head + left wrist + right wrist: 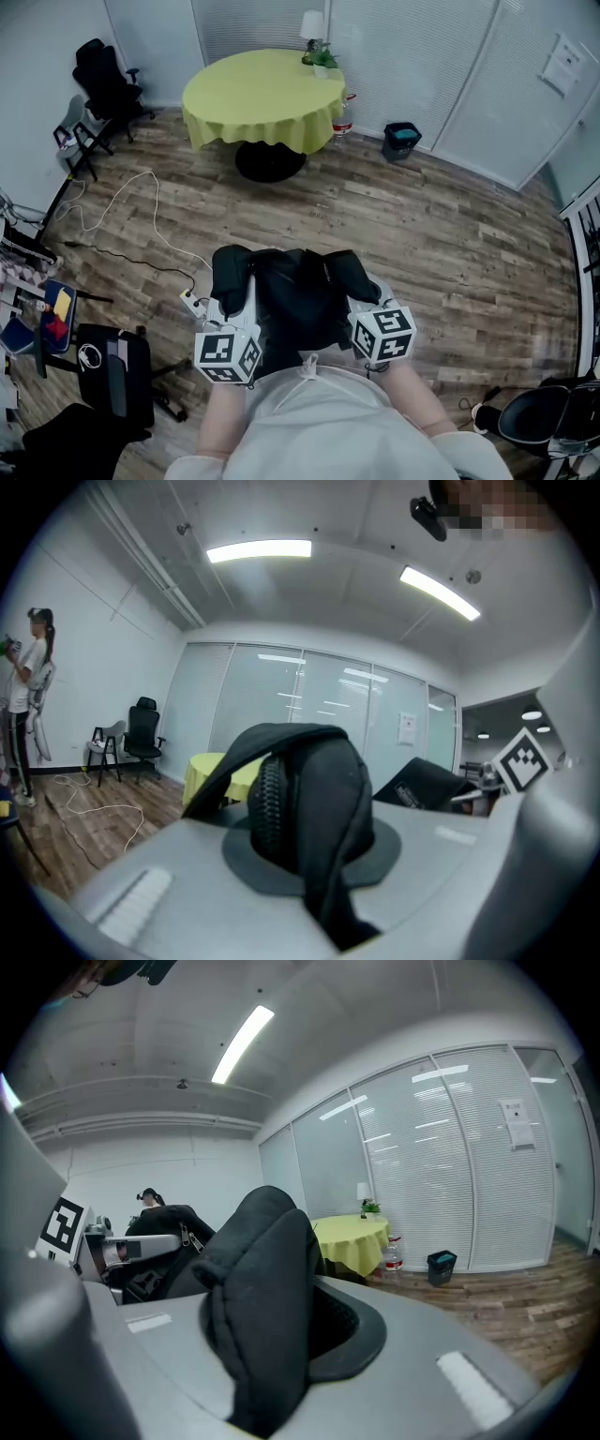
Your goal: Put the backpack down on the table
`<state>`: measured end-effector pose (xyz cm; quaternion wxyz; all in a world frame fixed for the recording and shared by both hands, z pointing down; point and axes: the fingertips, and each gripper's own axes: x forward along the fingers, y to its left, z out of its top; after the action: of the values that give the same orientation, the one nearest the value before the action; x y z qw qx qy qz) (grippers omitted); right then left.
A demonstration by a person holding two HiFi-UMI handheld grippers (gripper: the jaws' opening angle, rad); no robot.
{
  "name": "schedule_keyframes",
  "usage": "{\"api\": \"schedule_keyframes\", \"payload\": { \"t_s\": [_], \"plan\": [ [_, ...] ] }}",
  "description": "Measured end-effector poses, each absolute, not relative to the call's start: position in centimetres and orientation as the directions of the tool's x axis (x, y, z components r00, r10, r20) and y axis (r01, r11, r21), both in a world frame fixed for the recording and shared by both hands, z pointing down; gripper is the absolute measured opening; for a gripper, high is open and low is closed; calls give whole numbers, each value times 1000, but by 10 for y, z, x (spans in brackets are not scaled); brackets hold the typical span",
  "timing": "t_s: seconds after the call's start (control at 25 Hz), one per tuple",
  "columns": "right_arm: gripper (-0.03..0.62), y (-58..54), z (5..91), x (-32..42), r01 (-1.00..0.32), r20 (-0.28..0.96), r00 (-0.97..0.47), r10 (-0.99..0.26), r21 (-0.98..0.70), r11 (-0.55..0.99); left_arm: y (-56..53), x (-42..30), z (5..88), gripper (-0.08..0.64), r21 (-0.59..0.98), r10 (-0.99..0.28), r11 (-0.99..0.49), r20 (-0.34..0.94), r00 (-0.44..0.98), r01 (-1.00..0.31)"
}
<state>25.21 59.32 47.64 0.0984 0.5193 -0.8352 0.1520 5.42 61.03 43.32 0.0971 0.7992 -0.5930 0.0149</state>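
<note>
Open wood floor (422,225) lies clear between the person and the round table (253,94). The table's near and left top is free; a lamp (312,25) and a plant (323,60) stand at its far right edge. A white cable (154,202) trails across the floor at left.

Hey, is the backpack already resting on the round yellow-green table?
No, the backpack is up close to the person's body over the wooden floor, and the table stands well ahead.

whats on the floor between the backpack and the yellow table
Nothing: the head view shows only bare wooden floor between the backpack and the table.
</note>
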Motion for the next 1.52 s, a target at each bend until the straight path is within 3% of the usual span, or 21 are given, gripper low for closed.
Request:
{"api": "schedule_keyframes", "payload": {
  "t_s": [0.6, 1.0, 1.52],
  "plan": [
    [34, 446, 485, 189, -910, 379, -414, -828, -164, 380, 454, -8, 445, 29, 180, -918, -317, 188, 349, -931],
    [34, 337, 469, 134, -936, 361, -350, -864, -154, 316, 340, -65, 427, 29, 168, -894, -396, 153, 421, -903],
    [34, 236, 483, 93, -914, 381, -406, -831, -182, 364, 255, -108, 436, 29, 166, -916, -335, 173, 362, -927]
  ]
}}
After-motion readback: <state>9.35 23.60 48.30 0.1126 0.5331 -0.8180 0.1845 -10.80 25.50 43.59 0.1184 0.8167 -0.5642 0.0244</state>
